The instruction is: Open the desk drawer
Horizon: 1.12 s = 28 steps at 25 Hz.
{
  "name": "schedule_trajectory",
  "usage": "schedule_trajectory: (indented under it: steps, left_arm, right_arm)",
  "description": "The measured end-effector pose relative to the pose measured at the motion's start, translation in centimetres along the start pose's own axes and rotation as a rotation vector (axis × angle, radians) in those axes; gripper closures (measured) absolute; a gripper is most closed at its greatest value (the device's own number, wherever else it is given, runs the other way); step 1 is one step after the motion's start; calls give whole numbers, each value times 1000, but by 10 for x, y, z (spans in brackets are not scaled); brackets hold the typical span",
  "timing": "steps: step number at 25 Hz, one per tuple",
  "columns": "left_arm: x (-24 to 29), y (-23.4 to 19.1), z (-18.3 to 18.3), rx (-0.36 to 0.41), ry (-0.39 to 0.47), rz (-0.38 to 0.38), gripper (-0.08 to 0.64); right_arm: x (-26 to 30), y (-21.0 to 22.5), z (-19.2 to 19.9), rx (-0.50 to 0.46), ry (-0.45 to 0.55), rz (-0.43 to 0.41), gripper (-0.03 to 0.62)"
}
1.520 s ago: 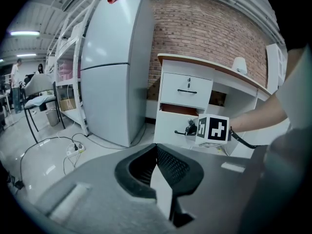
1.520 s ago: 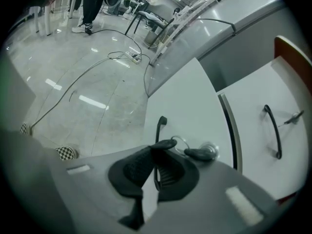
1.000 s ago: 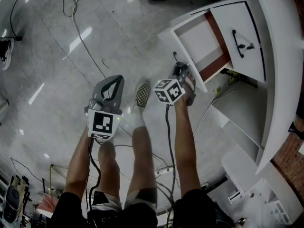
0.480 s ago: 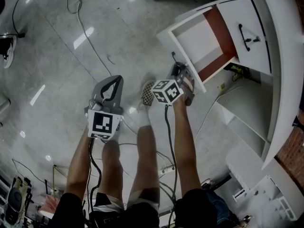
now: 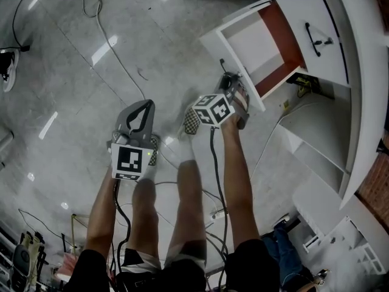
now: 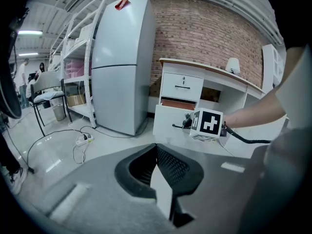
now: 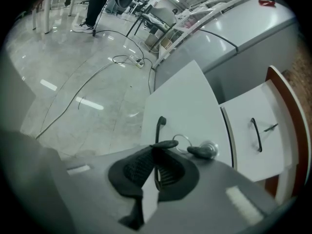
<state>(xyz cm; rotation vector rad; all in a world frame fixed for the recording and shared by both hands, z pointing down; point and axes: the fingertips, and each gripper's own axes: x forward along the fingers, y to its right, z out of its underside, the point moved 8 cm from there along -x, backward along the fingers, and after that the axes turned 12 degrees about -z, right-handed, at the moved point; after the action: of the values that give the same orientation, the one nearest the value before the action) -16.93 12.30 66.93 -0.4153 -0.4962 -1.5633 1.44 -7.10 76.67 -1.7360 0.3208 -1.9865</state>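
Right gripper (image 7: 157, 149): ribbed black jaws clamped on the thin black bar handle (image 7: 159, 126) of the desk drawer (image 7: 187, 101), whose flat white front stands open at the far right. Left gripper (image 6: 156, 150): jaws together, empty, above the glossy grey floor (image 5: 73, 72) at the left.

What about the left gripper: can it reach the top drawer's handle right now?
Probably not: the left gripper hangs over floor, with the pulled-out drawer and right gripper between it and that handle.
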Motion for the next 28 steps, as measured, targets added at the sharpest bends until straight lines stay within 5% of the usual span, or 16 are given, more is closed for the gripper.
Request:
schedule_trajectory:
  steps: [15,16,18,21,28]
  left_arm:
    - [4,-1,3,29,-35,23,551]
    - [4,-3,1,32,-34,22,551]
    - [4,-6,-3,39,-29,21,551]
    - [2,-10,-12,45,-20,22,551]
    - [-12,-10,-44,67,12,38,551]
  right_arm:
    - [4,-7,2,21,4,60,569]
    - [2,-8,2,48,17,55,558]
    - [-3,-13,3,108,48,30,414]
    - [-11,-19,3,143,79,22,339]
    - [-45,-12,2,161,84,19,319]
